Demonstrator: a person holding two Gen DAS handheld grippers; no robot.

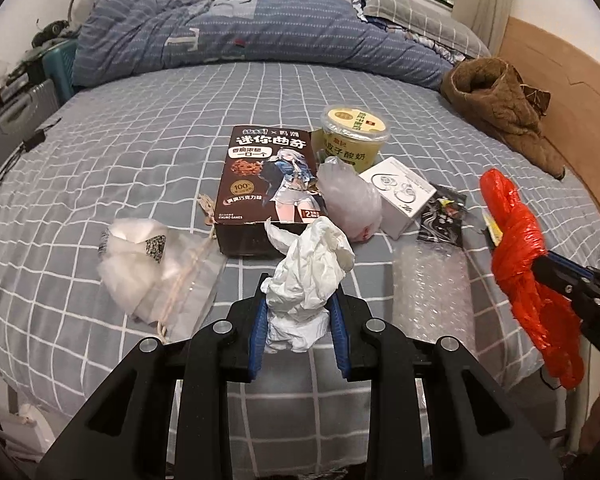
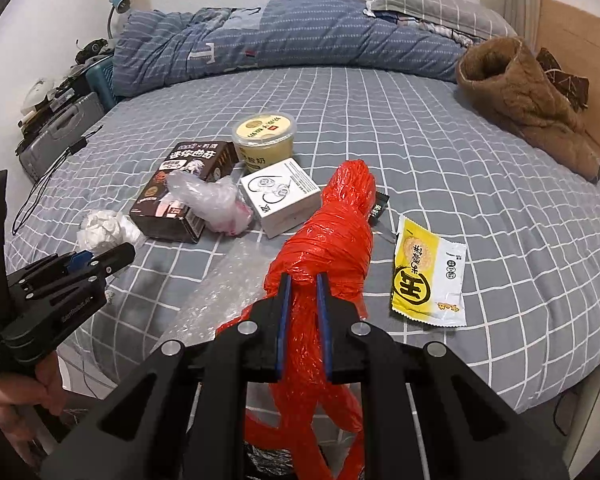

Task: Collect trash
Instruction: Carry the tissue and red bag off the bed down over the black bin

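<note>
Gripping a crumpled white tissue [image 1: 308, 276], the left gripper [image 1: 300, 300] is clamped on it above the bed [image 1: 100, 140]. Right gripper [image 2: 303, 280] pinches a red plastic bag [image 2: 332, 232] w/ cookie box [image 1: 268, 184] & yogurt cup [image 1: 354, 132] nearby.

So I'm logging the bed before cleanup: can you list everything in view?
crumpled tissue: 1, white, in left jaws
red plastic bag: 1, red, in right jaws
cookie box: 1, brown, mid-bed
yogurt cup: 1, yellow, behind box
earphone box: 1, white, right of cookie box
clear bag: 1, pinkish, beside cookie box
snack wrapper: 1, yellow-white, right
bubble wrap: 1, clear, front
drawstring pouch: 1, white, left
brown jacket: 1, far right
left gripper: shut
right gripper: shut
</note>
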